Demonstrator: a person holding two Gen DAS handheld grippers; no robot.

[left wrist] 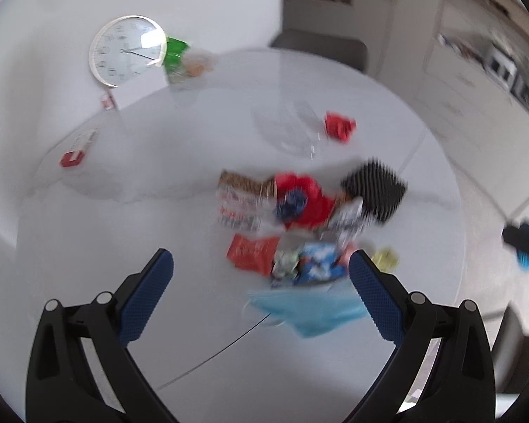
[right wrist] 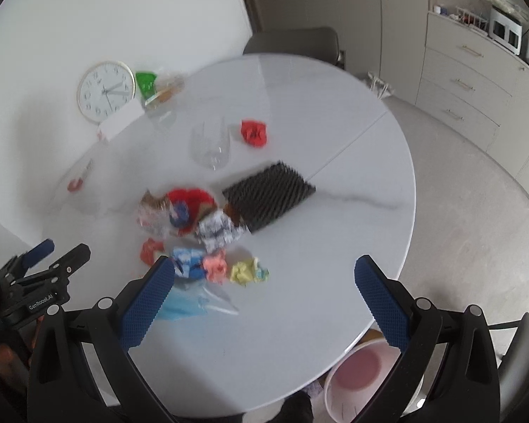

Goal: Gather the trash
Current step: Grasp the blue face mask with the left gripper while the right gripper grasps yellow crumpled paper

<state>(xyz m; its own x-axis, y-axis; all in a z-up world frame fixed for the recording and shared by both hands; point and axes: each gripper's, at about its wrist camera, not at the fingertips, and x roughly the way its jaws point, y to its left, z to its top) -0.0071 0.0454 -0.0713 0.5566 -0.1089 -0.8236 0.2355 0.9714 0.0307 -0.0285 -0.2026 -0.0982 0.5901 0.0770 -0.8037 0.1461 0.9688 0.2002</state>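
Hovering with both claws spread and empty, we are seeing the trash pile (right wrist: 194, 232) on the surface (right wrist: 335, 246) at frame centre, just ahead of the left claw (left wrist: 261, 278), nearer than the right claw (right wrist: 264, 282).

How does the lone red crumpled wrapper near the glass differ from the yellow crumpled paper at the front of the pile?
The red crumpled wrapper lies apart, farther back, just right of the empty glass; the yellow crumpled paper sits at the near edge of the trash pile, beside a pink wad. Red is vivid and saturated, yellow pale. Both are crumpled, lie loose on the white table, and neither open gripper touches them.
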